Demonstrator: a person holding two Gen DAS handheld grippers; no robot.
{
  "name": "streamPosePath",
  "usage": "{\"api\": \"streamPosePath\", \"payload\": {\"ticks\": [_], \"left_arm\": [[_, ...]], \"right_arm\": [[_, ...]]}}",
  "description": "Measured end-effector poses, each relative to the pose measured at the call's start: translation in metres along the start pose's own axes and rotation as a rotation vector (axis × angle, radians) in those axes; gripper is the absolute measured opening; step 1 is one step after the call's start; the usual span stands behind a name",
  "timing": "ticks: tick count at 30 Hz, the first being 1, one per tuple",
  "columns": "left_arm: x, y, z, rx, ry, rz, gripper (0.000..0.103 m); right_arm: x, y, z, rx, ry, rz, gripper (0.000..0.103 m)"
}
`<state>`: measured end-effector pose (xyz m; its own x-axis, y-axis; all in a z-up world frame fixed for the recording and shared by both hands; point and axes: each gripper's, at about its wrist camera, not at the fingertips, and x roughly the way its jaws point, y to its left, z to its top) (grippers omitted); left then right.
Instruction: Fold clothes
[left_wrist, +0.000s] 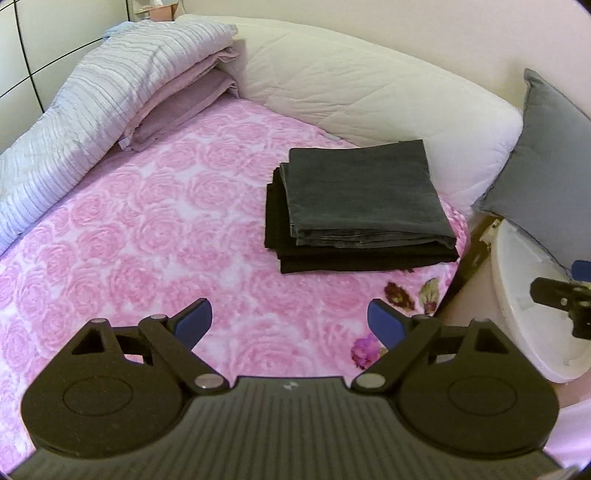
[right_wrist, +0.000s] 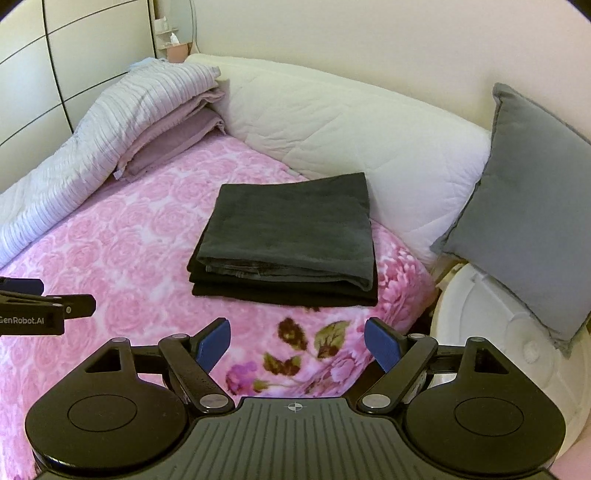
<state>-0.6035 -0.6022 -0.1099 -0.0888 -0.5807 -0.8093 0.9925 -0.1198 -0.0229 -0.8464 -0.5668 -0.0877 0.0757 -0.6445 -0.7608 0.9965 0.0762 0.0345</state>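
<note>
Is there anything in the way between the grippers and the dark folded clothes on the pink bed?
Nothing visible is. Only bare pink blanket lies between the open right hand-held gripper and the stack of folded clothes. The open left hand-held gripper has the same clear path.

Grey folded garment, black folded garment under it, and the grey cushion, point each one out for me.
grey folded garment (right_wrist: 291, 225), right wrist view, middle of its top face.
black folded garment (right_wrist: 284, 293), right wrist view, its front folded edge below the grey one.
grey cushion (right_wrist: 524, 206), right wrist view, centre of its face.
</note>
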Motion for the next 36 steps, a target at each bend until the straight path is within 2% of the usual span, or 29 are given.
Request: {"api": "streamPosePath", "payload": {"ticks": [6, 10, 20, 36], "left_arm": [[-0.001, -0.001, 0.000, -0.020, 0.003, -0.016, 0.089], [0.001, -0.011, -0.001, 0.003, 0.010, -0.023, 0.089], [0.004, -0.024, 0.001, 0.003, 0.003, -0.087, 0.088], [0.001, -0.018, 0.003, 0.042, -0.008, -0.091, 0.088]], "right_arm": [[-0.004, -0.002, 0.001, -0.008, -0.012, 0.001, 0.083], [-0.007, -0.004, 0.001, -0.012, -0.019, -0.001, 0.083], [-0.011, -0.006, 0.000, 0.003, -0.022, -0.013, 0.083], [-0.011, 0.005, 0.000, 0.003, -0.005, -0.030, 0.083]]}}
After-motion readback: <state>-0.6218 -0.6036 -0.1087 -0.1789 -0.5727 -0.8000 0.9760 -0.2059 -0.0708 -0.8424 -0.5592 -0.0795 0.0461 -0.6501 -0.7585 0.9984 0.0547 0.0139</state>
